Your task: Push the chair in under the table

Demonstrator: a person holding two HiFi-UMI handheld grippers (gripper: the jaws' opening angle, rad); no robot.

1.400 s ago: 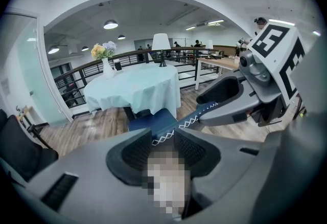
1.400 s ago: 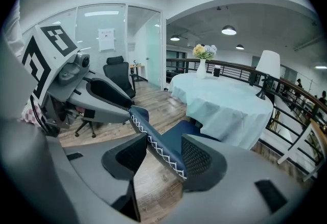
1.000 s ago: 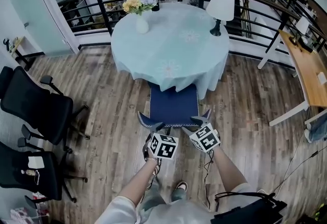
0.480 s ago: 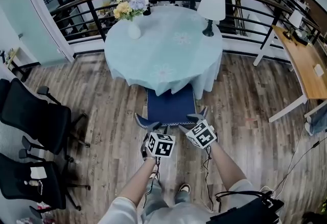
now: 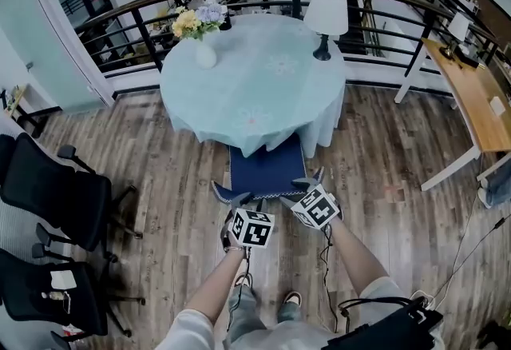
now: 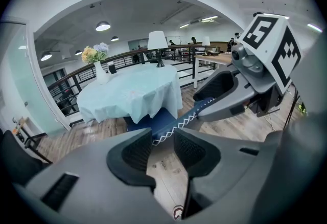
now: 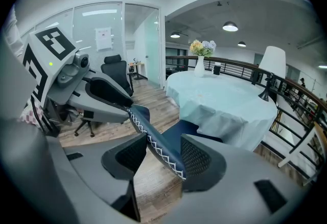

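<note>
Chair (image 5: 267,169) edged further under table (image 5: 255,77); backrest (image 7: 153,145) between both jaws (clamped).

Reaching forward and down with both forearms, clamping left tongs (image 6: 162,136) and right tongs (image 7: 164,142) side by side onto chair back (image 7: 138,115).

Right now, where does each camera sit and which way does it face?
Head view: on the person's head, steeply down on chair and table; forearms, left hand-held gripper and right hand-held gripper show.
Left gripper view: on that hand-held gripper, along its jaws over the chair back toward the table; right hand-held gripper at right.
Right gripper view: likewise, toward chair back and table; left hand-held gripper at left.
Shared: table, lamp, flowers.
</note>
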